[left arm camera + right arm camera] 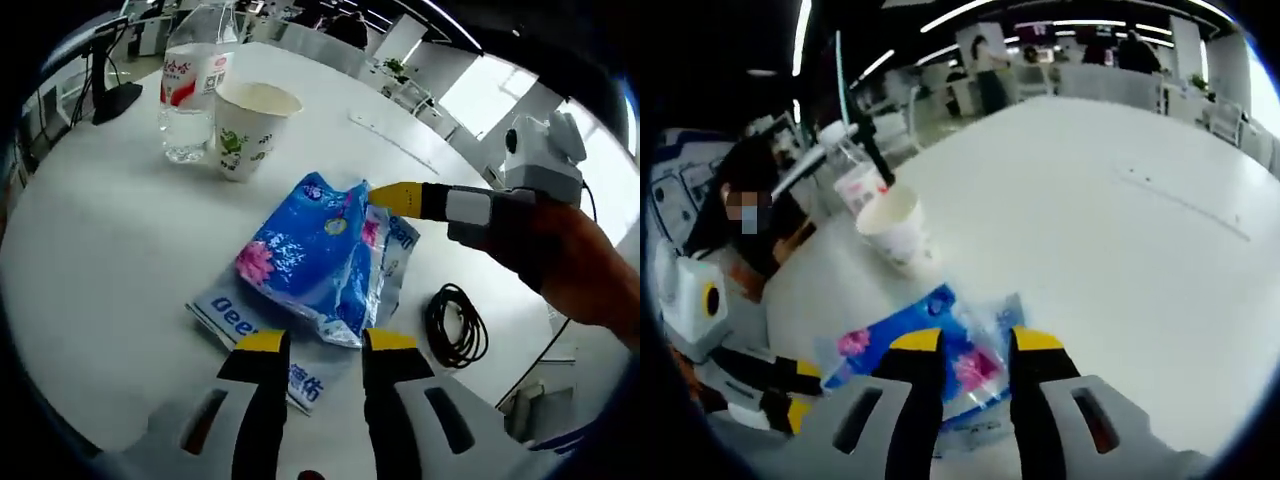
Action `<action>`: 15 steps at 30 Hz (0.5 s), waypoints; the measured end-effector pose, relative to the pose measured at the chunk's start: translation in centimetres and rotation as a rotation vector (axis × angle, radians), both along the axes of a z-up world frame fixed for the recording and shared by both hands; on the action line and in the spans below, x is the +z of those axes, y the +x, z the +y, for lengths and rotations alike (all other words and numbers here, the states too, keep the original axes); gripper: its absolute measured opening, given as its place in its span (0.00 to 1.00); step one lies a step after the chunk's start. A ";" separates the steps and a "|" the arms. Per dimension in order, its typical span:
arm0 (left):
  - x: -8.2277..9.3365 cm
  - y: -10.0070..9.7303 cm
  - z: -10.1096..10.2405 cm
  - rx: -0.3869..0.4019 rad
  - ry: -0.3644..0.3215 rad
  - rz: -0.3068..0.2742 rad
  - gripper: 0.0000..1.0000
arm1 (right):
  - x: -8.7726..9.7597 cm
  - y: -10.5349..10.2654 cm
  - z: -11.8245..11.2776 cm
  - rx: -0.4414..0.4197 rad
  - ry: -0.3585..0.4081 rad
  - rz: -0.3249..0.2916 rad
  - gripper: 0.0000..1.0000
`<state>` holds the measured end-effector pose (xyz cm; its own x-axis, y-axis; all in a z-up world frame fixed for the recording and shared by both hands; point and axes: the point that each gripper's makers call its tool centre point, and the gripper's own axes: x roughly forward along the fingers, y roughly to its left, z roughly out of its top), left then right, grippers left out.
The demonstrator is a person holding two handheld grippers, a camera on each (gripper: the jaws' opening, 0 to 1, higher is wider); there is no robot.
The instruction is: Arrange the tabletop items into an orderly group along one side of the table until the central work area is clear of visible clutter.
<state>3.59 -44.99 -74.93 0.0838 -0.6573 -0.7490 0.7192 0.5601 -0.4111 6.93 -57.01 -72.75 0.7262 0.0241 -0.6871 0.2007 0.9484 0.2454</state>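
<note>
White desk carries a blue tissue pack; left gripper and right gripper, both parted, frame it; paper cup and water bottle stand together near the far edge.

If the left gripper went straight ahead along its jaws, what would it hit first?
Most likely the blue tissue pack, lying directly beyond the left gripper; its near edge sits at the open jaw tips, though depth is unclear.

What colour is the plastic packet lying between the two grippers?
Mainly blue, with pink flowers, best seen in the left gripper view: the packet.

White round table, bright windows, ceiling strip lights, office desks
</note>
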 end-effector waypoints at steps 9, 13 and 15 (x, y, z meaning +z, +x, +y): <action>0.3 0.8 -0.1 -0.006 -0.013 -0.042 0.02 | -0.2 -0.5 0.7 0.025 -0.028 -0.023 0.01; 0.3 0.9 0.3 0.008 -0.011 -0.033 0.00 | -0.1 -1.0 0.8 0.008 -0.018 -0.031 0.01; 0.5 0.9 0.3 0.019 -0.025 -0.021 0.00 | 0.5 -1.5 0.6 -0.034 -0.018 -0.048 0.00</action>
